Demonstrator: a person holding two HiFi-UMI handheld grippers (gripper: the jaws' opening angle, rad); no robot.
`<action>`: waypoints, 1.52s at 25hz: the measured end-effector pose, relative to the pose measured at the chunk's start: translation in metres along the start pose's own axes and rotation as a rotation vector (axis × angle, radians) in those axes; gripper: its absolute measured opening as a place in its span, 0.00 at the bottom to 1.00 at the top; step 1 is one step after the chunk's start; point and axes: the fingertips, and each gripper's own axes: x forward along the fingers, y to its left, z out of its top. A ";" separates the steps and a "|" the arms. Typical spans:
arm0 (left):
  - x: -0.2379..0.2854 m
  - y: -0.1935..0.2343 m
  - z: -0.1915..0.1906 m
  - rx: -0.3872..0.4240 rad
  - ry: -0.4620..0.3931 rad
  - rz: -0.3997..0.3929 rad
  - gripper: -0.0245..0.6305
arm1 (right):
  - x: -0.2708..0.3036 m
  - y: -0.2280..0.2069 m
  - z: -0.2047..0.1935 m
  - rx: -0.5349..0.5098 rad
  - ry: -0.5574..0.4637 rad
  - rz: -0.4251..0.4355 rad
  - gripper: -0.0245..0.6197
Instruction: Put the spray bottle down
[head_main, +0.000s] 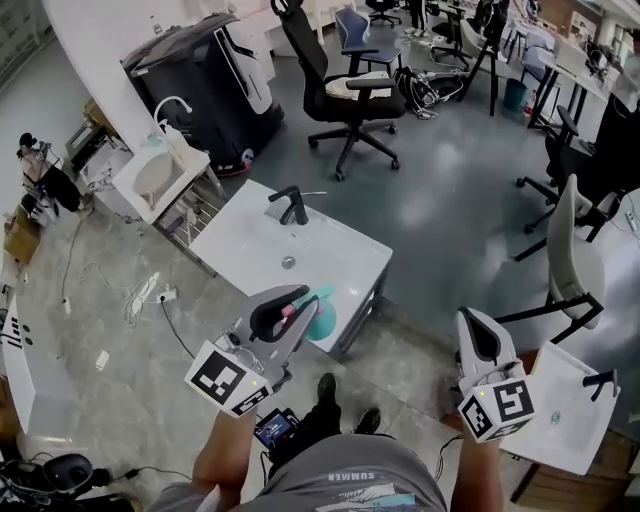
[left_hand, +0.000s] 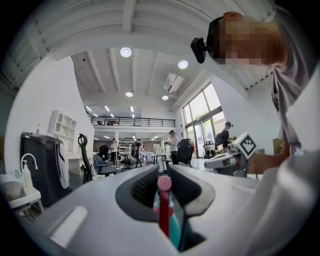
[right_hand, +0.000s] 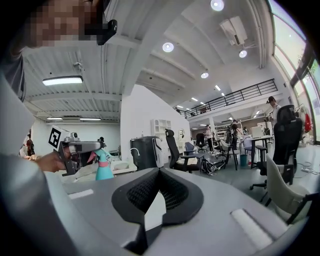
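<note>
You hold the left gripper (head_main: 298, 294) level by the front edge of the white washbasin (head_main: 250, 250), jaws narrowly clamped on the pink head of the teal spray bottle (head_main: 322, 314) hanging beneath them, while the right gripper (head_main: 476, 322) is closed and empty, well apart.

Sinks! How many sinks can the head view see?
3. The middle sink is straight ahead, the small sink is at the upper left, and the corner sink is at the lower right. More may be hidden.
</note>
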 end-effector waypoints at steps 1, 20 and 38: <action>0.004 0.003 0.000 -0.001 -0.002 -0.012 0.12 | 0.001 -0.002 0.001 0.003 -0.001 -0.014 0.04; 0.043 0.052 -0.019 -0.029 -0.020 -0.097 0.12 | 0.028 -0.010 -0.008 0.014 0.034 -0.124 0.04; 0.081 0.093 -0.067 -0.085 0.000 -0.116 0.12 | 0.065 -0.018 -0.041 0.038 0.116 -0.161 0.04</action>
